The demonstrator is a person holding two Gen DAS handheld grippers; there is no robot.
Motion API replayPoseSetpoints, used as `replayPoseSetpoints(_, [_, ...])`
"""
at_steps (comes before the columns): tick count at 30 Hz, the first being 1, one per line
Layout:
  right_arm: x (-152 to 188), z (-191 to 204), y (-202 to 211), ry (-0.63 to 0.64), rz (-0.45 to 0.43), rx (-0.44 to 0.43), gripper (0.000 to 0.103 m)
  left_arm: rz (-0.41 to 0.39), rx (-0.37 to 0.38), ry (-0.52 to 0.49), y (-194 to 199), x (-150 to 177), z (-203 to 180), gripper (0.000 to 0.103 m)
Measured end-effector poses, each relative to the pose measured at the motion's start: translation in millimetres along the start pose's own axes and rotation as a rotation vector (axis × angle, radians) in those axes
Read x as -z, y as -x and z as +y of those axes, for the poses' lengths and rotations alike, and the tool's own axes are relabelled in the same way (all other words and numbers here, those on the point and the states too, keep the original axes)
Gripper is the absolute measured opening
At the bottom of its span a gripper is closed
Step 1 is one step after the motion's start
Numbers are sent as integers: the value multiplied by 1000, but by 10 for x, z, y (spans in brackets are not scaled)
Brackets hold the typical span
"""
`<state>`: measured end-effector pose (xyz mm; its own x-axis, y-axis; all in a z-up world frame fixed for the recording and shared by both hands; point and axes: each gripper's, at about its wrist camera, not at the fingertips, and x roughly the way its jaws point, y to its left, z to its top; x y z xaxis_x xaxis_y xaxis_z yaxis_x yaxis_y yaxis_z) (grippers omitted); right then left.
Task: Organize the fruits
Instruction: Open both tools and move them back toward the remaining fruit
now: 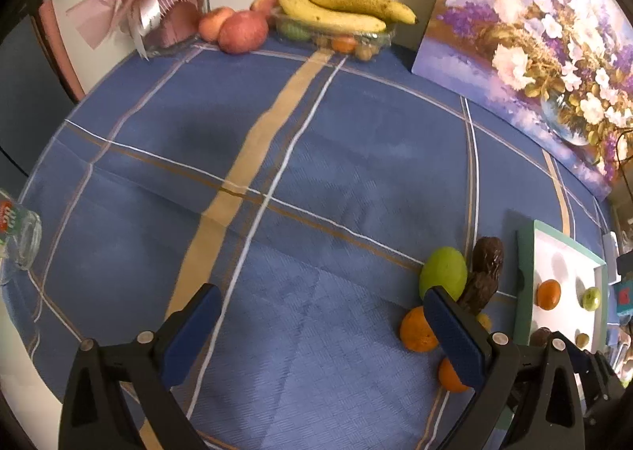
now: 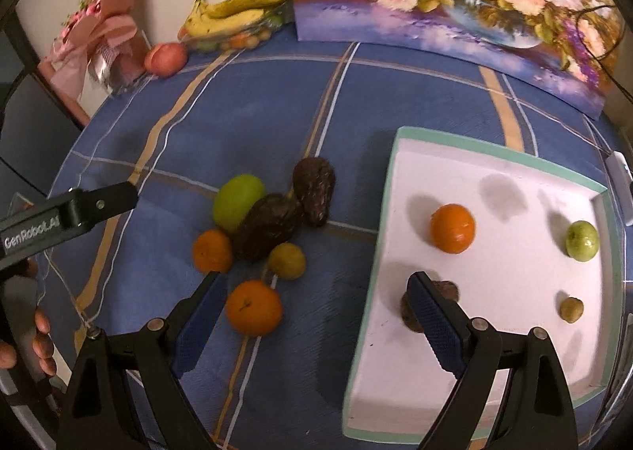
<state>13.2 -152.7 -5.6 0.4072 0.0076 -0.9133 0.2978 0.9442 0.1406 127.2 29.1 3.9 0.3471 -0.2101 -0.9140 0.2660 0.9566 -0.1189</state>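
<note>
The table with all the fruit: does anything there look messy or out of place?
Nothing is spilled or broken. The one untidy spot is a loose pile on the blue cloth left of the white tray: oranges, a green fruit and two dark brown ones bunched together, while four fruits sit spaced apart in the tray.

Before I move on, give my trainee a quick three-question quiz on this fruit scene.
1. True or false: the white tray holds one orange.
2. How many oranges lie loose on the cloth? A) one B) two C) four
3. Fill in: the right gripper is ____.

Key: 1 true. 2 B: one nearer, one behind. 3 open, holding nothing.
</note>
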Motion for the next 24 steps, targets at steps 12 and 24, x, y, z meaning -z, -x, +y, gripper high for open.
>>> replayPoseSetpoints(12, [100,115,-169,47,68,-24,87,86,94,-56,-243,33,-282,98])
replayPoseSetpoints(24, [131,91,-102,67,66,-5,79,172,181,-104,-401,99,-545,71])
